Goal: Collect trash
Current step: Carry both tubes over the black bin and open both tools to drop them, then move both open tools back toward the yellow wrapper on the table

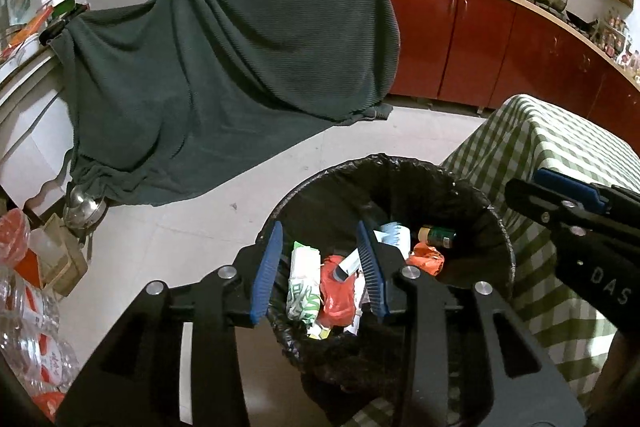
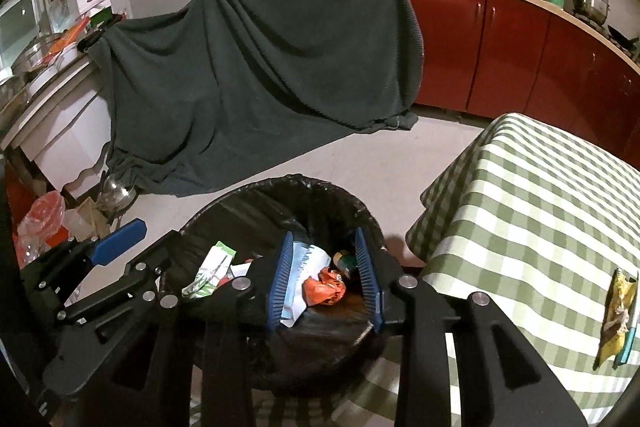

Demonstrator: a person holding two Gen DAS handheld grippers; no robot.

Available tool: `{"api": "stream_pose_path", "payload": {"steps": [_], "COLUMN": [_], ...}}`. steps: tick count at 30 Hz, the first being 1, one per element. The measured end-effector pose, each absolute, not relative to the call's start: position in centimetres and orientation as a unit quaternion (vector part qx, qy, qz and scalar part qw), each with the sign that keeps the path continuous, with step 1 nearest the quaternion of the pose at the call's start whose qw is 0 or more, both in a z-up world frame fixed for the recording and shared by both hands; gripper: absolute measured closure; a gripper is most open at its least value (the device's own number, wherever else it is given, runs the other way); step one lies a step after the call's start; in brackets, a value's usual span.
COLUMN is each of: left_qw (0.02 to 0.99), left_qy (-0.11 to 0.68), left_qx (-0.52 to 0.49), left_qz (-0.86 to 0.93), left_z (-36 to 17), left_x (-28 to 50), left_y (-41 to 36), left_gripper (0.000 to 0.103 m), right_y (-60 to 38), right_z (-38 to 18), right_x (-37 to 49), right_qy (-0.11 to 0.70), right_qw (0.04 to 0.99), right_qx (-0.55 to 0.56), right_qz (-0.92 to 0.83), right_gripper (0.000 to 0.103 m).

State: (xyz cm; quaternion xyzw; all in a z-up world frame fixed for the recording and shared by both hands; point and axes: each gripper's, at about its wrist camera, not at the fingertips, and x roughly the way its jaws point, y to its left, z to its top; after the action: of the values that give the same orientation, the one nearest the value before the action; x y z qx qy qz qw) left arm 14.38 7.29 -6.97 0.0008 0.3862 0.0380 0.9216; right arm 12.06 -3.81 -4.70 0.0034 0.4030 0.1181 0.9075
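Left wrist view: my left hand-held gripper point(image 1: 320, 271) hangs over the black-lined trash bin point(image 1: 500, 227), lower centre of frame. Jaws apart, nothing between the pads, so released. Already in the bin: a green-and-white wrapper point(image 1: 302, 283), a red plastic bag point(image 1: 338, 291), a small dark bottle point(image 1: 438, 237), paper scraps. My right hand-held gripper point(image 1: 560, 195) comes in from the right edge; from this side I can't read its jaws.

Right wrist view: the right hand-held gripper point(image 2: 326, 279) is also above the bin, jaws parted, empty, with an orange crumpled wrapper point(image 2: 324, 287) lying in the bin below them. Drop looks done on both sides. Still to collect: a yellow snack packet point(image 2: 618, 319) on the green-checked table point(image 2: 520, 207), lower right.

Room: pale tiled floor point(image 2: 380, 155), dark green cloth point(image 2: 260, 67) draped over furniture mid-frame, red cabinets point(image 2: 500, 47) upper right with pots on top, clutter at the left.
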Motion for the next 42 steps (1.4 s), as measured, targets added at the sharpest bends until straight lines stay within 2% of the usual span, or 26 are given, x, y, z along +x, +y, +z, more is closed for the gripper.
{"api": "stream_pose_path", "payload": {"steps": [12, 16, 26, 42], "left_qw": [0.926, 0.927, 0.927, 0.922], "left_qy": [0.376, 0.374, 0.371, 0.367], "left_qx": [0.006, 0.009, 0.019, 0.056], "left_qz": [0.007, -0.008, -0.051, -0.115], "left_z": [-5.5, -5.0, -4.1, -3.4], "left_x": [13.1, 12.6, 11.6, 10.5], "left_y": [4.1, 2.0, -3.6, -13.2], "left_gripper": [0.059, 0.053, 0.046, 0.044], "right_y": [-9.0, -11.5, -18.7, -28.2], "right_z": [-3.3, -2.9, -2.4, -2.3], "right_x": [9.1, 8.0, 5.3, 1.2], "right_qy": [0.384, 0.380, 0.370, 0.360], "right_qw": [0.920, 0.923, 0.927, 0.924], "right_qx": [0.021, 0.030, 0.054, 0.086], "right_qz": [0.076, 0.053, -0.014, -0.094], "right_gripper": [0.067, 0.067, 0.067, 0.067]}}
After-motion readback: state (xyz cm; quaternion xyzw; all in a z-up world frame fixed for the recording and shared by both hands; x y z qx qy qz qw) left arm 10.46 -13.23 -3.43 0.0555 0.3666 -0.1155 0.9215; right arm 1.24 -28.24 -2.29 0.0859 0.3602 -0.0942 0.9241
